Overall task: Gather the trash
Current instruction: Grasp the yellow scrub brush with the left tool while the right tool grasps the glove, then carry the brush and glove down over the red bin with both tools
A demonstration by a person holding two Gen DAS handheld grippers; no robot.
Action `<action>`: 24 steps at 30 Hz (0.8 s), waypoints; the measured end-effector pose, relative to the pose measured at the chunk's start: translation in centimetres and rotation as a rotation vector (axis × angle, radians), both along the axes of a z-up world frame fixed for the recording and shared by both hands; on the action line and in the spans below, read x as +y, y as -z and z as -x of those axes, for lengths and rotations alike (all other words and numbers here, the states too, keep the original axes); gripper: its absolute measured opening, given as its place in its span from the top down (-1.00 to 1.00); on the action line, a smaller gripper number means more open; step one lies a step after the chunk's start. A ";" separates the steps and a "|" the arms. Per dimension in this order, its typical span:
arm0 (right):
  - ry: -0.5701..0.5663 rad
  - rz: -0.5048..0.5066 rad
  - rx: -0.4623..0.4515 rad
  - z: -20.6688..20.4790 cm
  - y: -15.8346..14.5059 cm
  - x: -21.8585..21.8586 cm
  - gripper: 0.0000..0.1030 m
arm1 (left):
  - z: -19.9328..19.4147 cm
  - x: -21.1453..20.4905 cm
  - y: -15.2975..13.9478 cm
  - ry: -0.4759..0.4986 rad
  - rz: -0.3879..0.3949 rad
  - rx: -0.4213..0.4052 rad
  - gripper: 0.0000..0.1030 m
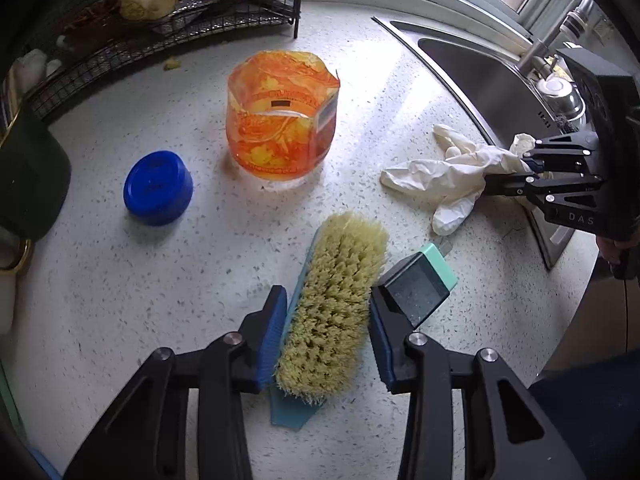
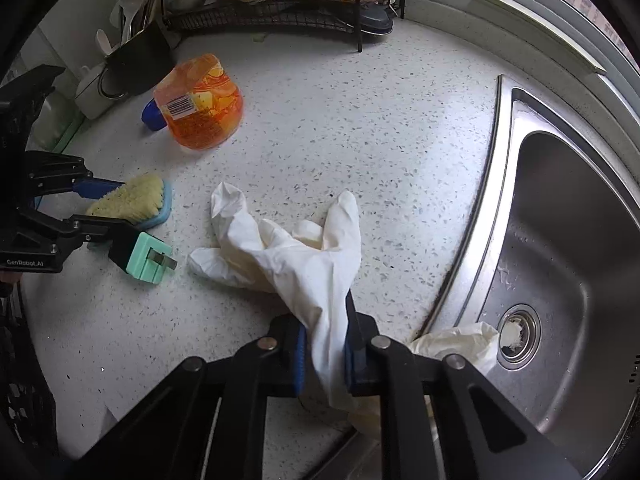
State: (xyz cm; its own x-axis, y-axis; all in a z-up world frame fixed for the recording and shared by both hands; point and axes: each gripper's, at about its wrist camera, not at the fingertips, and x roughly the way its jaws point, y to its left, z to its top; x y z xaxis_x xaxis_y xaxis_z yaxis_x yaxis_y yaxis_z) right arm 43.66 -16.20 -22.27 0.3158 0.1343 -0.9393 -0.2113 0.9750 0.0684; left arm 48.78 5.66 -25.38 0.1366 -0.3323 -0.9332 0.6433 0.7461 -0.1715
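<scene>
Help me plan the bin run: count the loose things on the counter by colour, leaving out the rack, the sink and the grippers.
White: 1, the glove pinched in the right gripper
Orange: 1, the plastic tub
Blue: 1, the round lid
Yellow bristles on a blue back: 1, the scrub brush between the left gripper's open fingers
Total: 4

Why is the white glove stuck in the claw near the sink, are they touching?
Touching. In the right wrist view the right gripper has its jaws shut on the white glove, whose cuff is pinched between the blue pads with no gap.
</scene>
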 end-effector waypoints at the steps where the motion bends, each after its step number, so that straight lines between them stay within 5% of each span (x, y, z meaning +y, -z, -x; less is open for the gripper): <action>1: 0.006 -0.004 -0.004 0.1 0.0 0.1 0.83 | -0.2 0.0 0.1 -0.016 -0.009 -0.002 0.28; 13: 0.039 -0.059 -0.090 1.7 -4.1 0.5 0.91 | 0.1 0.5 -1.8 -0.339 -0.081 -0.005 0.33; 24: -0.003 -0.079 -0.125 4.3 -7.0 2.0 0.92 | 4.1 -2.3 -7.7 -0.314 -0.030 -0.078 0.34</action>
